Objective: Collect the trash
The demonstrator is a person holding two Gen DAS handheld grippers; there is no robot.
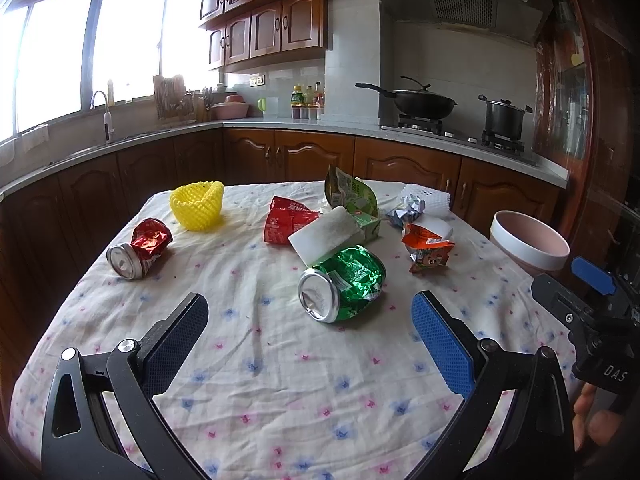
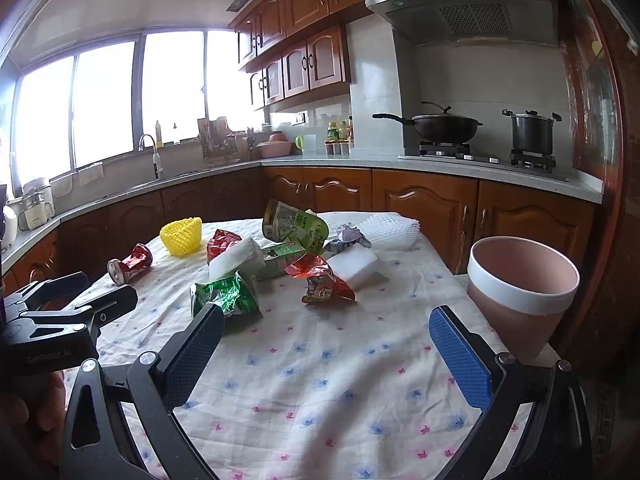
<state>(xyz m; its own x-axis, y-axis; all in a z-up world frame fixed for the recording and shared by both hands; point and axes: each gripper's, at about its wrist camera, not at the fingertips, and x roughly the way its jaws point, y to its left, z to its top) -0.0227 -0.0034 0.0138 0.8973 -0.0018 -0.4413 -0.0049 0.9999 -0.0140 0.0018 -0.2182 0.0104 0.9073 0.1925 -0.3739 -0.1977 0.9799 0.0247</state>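
Over on the far left of the table [image 1: 280, 360], a crushed red can [image 1: 138, 250] lies on its side on the flowered cloth, silver end facing the camera. Just behind it sits a yellow foam net [image 1: 197, 205], standing open like a cup. The left gripper [image 1: 310, 320] hangs above the near cloth, jaws spread wide, nothing between them. Straight ahead of it lies the crushed green can [image 1: 344, 284], and behind that a white sponge block [image 1: 326, 234] leans against a red wrapper [image 1: 286, 220] and a green carton [image 1: 354, 204]. Further right, an orange snack packet [image 1: 428, 250] lies crumpled beside a second white block [image 2: 354, 266], with a foil wad [image 1: 406, 212] and white foam mesh [image 1: 426, 196] at the far edge. The right gripper [image 2: 326, 334] is also gaping wide and empty, low over the cloth. At the right edge of the table stands the pink bin [image 2: 520, 280], white-rimmed, mouth open.
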